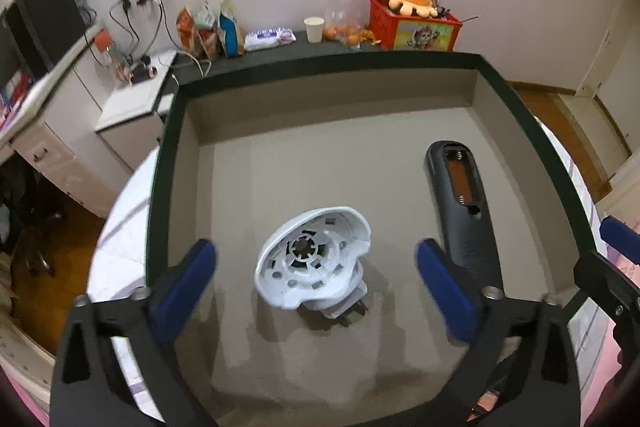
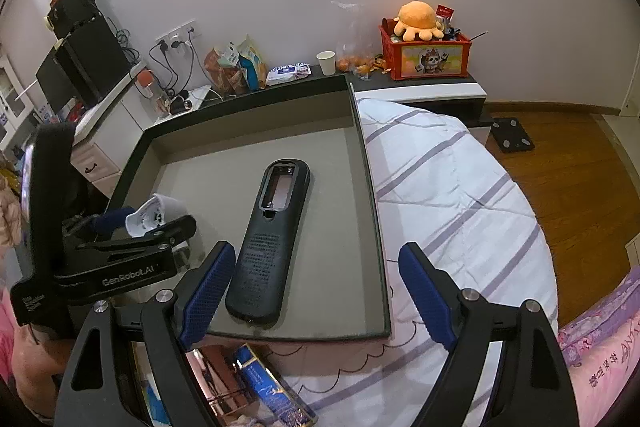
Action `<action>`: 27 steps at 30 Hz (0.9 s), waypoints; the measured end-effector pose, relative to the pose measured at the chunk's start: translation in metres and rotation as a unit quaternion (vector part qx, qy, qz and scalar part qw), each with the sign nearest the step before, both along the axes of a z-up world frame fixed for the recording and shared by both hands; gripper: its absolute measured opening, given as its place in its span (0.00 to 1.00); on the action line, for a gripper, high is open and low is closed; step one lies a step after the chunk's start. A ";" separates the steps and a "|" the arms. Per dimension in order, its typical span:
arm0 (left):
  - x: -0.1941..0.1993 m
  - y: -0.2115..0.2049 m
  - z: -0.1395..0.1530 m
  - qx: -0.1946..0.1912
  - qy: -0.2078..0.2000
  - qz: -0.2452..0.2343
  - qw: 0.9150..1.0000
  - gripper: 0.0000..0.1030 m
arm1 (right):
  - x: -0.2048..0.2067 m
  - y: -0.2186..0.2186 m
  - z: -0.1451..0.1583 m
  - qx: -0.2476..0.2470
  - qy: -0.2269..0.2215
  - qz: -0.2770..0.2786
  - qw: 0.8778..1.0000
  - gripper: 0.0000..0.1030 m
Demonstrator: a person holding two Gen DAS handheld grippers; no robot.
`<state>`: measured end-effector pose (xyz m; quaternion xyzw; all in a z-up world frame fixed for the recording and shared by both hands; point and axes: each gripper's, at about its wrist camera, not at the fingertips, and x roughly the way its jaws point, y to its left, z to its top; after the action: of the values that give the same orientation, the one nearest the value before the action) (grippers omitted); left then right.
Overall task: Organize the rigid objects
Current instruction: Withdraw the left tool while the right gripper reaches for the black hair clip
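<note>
A black-rimmed tray point(image 1: 320, 61) with a grey floor lies on the bed. On that floor rests a white round plastic part point(image 1: 312, 263) with its ribbed hollow side up. It lies between the fingers of my left gripper point(image 1: 316, 255), which is open wide and does not touch it. To its right a black remote control point(image 1: 460, 195) lies back side up, its battery bay uncovered. In the right wrist view, my right gripper point(image 2: 317, 251) is open and empty over the tray's near right corner. The remote point(image 2: 268, 239) lies just inside its left finger.
Striped bedding point(image 2: 460, 187) spreads right of the tray. On the dark shelf behind stand a paper cup point(image 1: 314, 29), snack bags point(image 1: 212, 31) and a red box point(image 1: 414, 27) with an orange plush. A blue carton point(image 2: 272, 387) lies below the tray's near edge.
</note>
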<state>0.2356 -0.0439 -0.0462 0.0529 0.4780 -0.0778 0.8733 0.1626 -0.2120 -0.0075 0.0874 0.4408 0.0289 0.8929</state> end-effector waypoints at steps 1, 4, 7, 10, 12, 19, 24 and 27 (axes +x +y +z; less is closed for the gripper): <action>-0.001 0.001 0.002 -0.003 0.001 -0.001 1.000 1.00 | -0.003 0.001 0.002 -0.001 -0.002 0.000 1.000 0.83; -0.011 0.005 0.010 -0.006 -0.001 0.003 1.000 1.00 | -0.014 0.002 0.009 -0.004 -0.009 0.000 1.000 0.83; -0.028 0.012 0.019 -0.017 -0.011 0.009 1.000 1.00 | -0.028 0.000 0.015 -0.005 -0.014 -0.004 1.000 0.83; -0.053 0.021 0.032 -0.022 -0.036 0.025 0.999 1.00 | -0.042 -0.001 0.019 -0.006 -0.017 -0.007 1.000 0.83; -0.072 0.029 0.040 -0.032 -0.049 0.031 0.998 1.00 | -0.054 -0.001 0.021 -0.008 -0.019 -0.008 1.000 0.83; -0.135 0.049 0.037 -0.029 -0.056 0.050 0.997 1.00 | -0.098 0.002 0.007 -0.016 0.000 -0.004 1.000 0.83; -0.168 0.058 0.016 -0.033 -0.036 0.058 0.997 1.00 | -0.123 0.012 -0.014 -0.019 0.026 0.012 0.999 0.83; -0.182 0.061 0.007 -0.038 -0.023 0.066 0.997 1.00 | -0.133 0.020 -0.023 -0.023 0.035 0.026 0.999 0.83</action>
<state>0.0533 0.0168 -0.0396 -0.0103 0.4570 -0.0366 0.8887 0.0293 -0.1917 -0.0305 0.0563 0.4745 0.0388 0.8776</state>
